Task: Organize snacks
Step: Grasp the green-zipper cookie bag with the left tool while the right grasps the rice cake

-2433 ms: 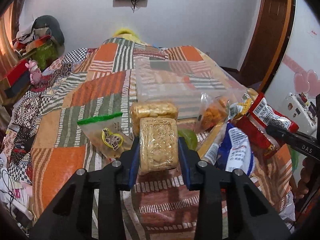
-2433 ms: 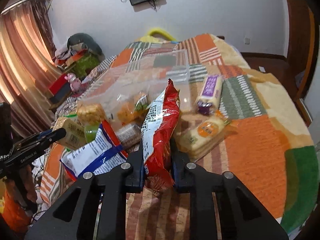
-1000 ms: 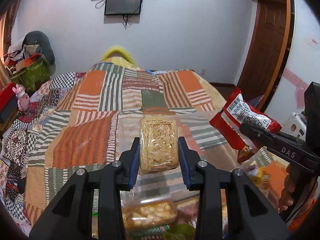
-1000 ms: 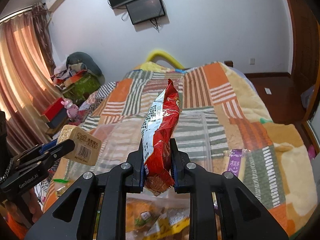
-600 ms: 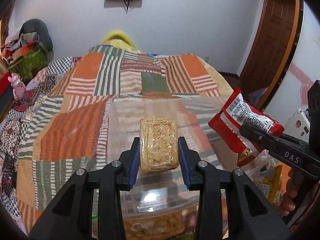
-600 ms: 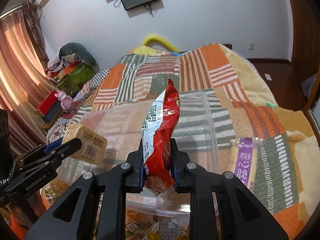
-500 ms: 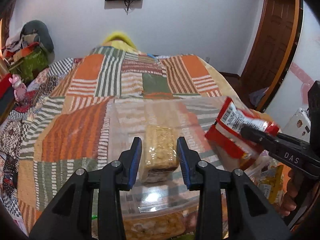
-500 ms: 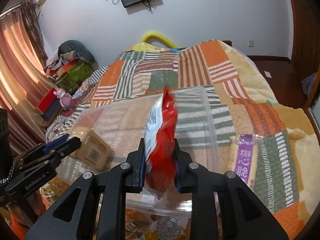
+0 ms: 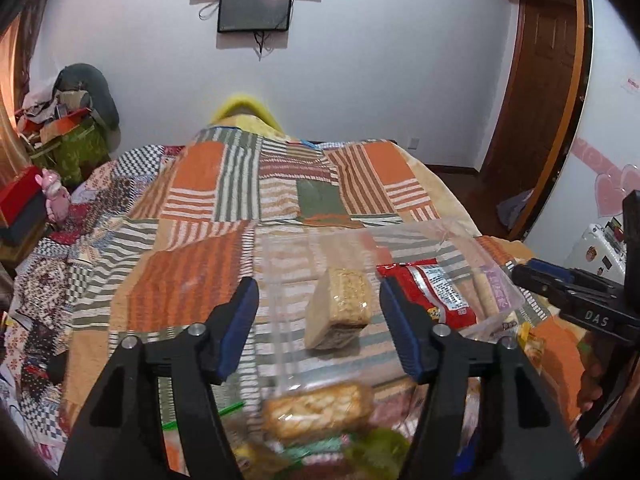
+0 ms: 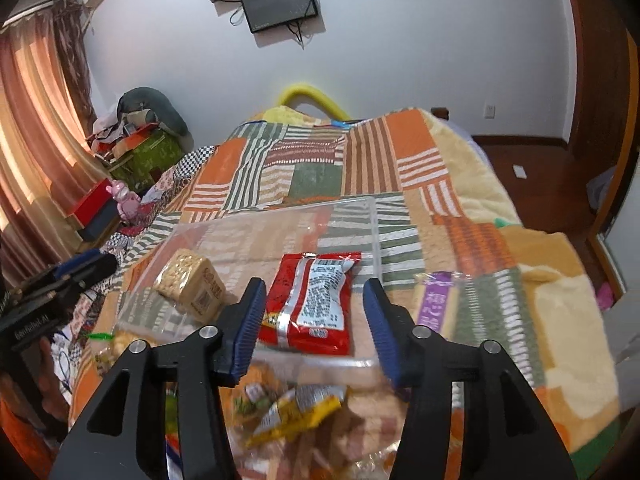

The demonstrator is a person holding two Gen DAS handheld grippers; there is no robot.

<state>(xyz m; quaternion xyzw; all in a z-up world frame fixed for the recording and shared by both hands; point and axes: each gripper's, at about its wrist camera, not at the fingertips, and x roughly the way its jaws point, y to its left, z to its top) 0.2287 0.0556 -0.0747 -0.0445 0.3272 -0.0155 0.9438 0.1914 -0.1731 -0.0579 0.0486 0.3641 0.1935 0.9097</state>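
At the centre of the left wrist view the left gripper [image 9: 316, 320] has just spread its jaws and grasps nothing: the cracker pack [image 9: 340, 312] lies loose between and beyond the blue pads [image 9: 236, 320], touching neither, tilted on the floor of the clear bin [image 9: 448, 228]. To its right in that frame the red bag [image 9: 436, 292] lies flat in the same bin, label side up. The right gripper [image 10: 314, 324] has likewise just let go, its jaws apart in the lower middle of the right wrist view with the red bag lying beyond them, clear of both pads [image 10: 380, 328]. In this view the cracker pack sits at left centre, near the bin's left wall. A purple pack [image 10: 434, 304] lies on the blanket [image 10: 472, 240] just right of the bin. Along the bottom of both frames, blurred, more snacks lie outside the bin's near wall, among them a yellow packet [image 10: 300, 404] and a long biscuit pack [image 9: 316, 404]. The right gripper shows at the right edge of the left view, a hand [image 9: 592, 384] below it.
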